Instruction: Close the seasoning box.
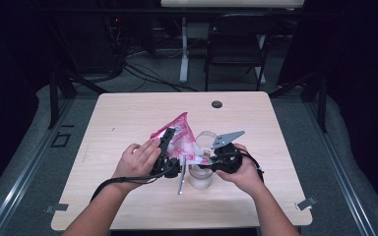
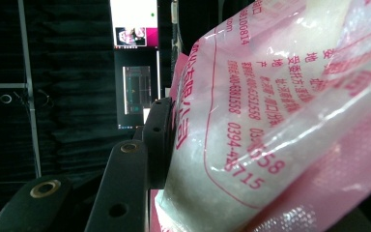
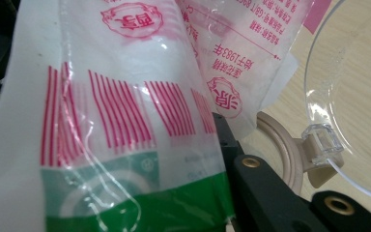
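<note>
Two claws: both on one pink bag (image 1: 179,139), held above a clear jar (image 1: 200,178) on the worktop (image 1: 128,118).
Left claw (image 1: 166,147): pinching the bag's full body.
Right claw (image 1: 207,163): pressed tight on a bag edge.
Handling: likely soft, slippery film, shifting contents; grip near sealed edges.

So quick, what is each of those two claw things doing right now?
Left gripper: closed on the pink and white bag, one jaw pressing into its side.
Right gripper: shut on the bag's lower end, above the clear jar.
</note>
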